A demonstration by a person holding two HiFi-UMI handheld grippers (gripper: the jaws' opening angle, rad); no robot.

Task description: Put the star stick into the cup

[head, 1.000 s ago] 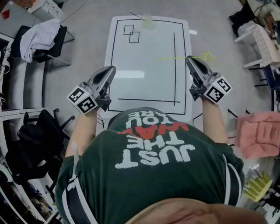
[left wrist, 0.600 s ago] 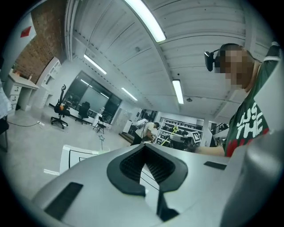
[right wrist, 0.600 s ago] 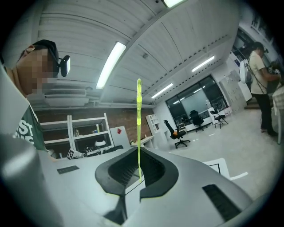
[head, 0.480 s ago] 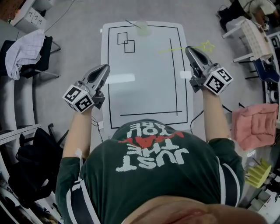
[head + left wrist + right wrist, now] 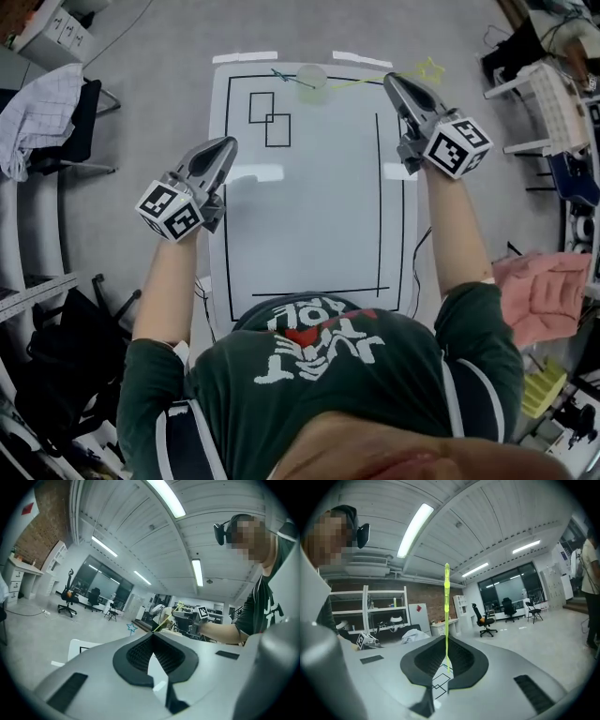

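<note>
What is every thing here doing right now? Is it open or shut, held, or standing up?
yellow star stick: clamped crosswise in the right gripper, above the table, not in the cup.
right gripper: shut on the yellow star stick.
left gripper: shut, empty.
cup: upright at the table's far edge.
dark stick: one end at the cup, seems to lean out of it.
</note>
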